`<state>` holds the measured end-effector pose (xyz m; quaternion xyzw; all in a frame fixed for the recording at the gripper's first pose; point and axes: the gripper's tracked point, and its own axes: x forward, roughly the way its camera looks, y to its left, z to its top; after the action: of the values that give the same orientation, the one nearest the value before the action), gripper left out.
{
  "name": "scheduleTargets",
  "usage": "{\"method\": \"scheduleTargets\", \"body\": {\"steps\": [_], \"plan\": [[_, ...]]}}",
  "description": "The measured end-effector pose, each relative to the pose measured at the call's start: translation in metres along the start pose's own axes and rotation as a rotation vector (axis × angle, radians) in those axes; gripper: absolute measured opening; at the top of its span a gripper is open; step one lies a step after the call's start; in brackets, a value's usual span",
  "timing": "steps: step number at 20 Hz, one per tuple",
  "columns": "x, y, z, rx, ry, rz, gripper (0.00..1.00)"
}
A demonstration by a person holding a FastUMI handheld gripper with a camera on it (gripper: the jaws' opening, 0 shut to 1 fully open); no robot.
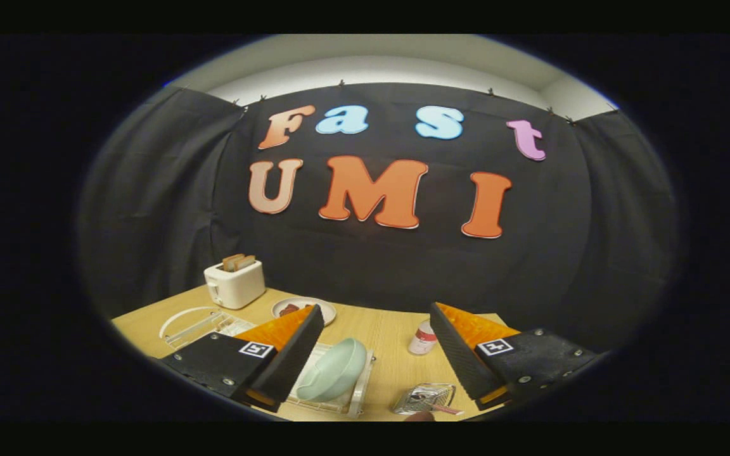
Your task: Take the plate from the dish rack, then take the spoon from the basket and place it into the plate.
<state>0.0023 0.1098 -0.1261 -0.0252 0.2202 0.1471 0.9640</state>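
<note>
A pale green plate (333, 370) stands tilted on edge in a white dish rack (357, 398) on the wooden table, between my two fingers and close to the left one. A small wire basket (425, 398) sits to the right of the rack, near the right finger, with a pinkish spoon handle (447, 410) poking out of it. My gripper (374, 345) hangs above the table with its fingers (289, 358) wide apart and nothing between them.
A white toaster (235, 284) with bread slices stands at the table's far left. A small plate (305, 309) with something dark lies beyond the left finger. A white-and-red can (423, 339) stands just left of the right finger. A clear rack (197, 323) lies left.
</note>
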Motion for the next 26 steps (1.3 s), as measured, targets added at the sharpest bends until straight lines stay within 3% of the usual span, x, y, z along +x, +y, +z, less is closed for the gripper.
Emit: {"method": "scheduleTargets", "body": {"steps": [4,10,13,18,22,24,25,26], "plan": [[0.023,0.006,-0.025,0.002,0.12,0.014,1.0],[0.044,0.019,-0.081,0.106,0.388,0.066,0.97],[0.047,0.024,-0.11,0.153,0.541,0.079,0.91],[0.046,0.024,-0.138,0.142,0.683,0.066,0.83],[0.042,0.036,-0.152,0.168,0.78,0.086,0.71],[0.041,0.039,-0.156,0.19,0.817,0.078,0.6],[0.039,0.041,-0.156,0.197,0.834,0.074,0.44],[0.039,0.039,-0.157,0.194,0.851,0.053,0.4]]}}
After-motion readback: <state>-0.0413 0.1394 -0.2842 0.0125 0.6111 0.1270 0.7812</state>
